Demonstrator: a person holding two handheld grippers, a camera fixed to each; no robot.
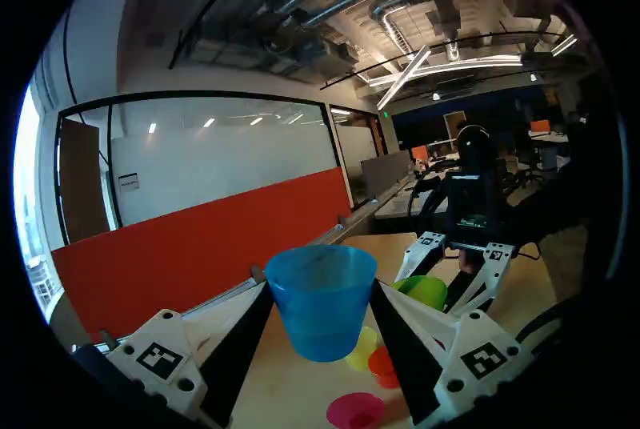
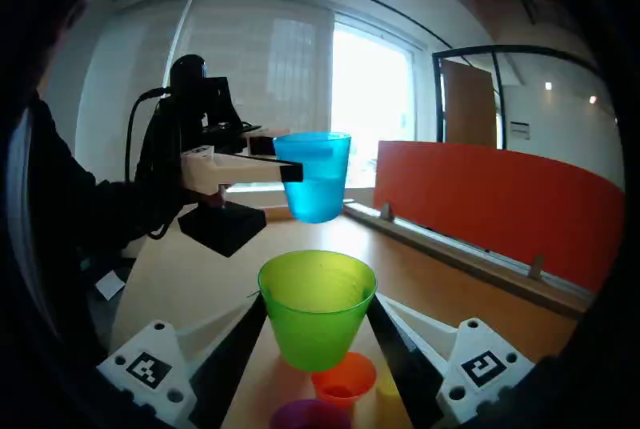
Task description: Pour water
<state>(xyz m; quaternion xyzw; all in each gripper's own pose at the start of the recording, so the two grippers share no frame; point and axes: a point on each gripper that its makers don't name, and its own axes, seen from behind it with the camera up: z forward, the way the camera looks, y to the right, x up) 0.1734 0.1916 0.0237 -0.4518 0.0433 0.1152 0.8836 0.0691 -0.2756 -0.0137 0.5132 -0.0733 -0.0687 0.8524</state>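
Item one: blue cup (image 1: 322, 309), translucent plastic, tapered and open-topped, held upright and raised clear of the table (image 2: 184, 269). A darker lower band is read as water, though the level cannot be fixed exactly. The cup is clamped between both fingers of the left tool (image 1: 320, 285), which are closed against its upper side walls. Item two: green cup (image 2: 318, 313), of the same form and apparently empty, gripped likewise between the fingers of the right tool (image 2: 318, 301). It is upright, lower than the blue cup and apart from it. Also noted are several small cups (image 2: 344, 378) in orange, purple and yellow, standing on the table beneath, and a red partition (image 2: 496, 205) along the table's far edge. Handling: both cups are judged light, thin-walled and somewhat flexible, with smooth, likely slippery sides. The taper would let a cup slide downward out of a loose hold. Hold is best kept on the upper wall, under the rim, with moderate pressure so the wall is not squashed. The water is expected to shift the blue cup's weight when it is tilted.
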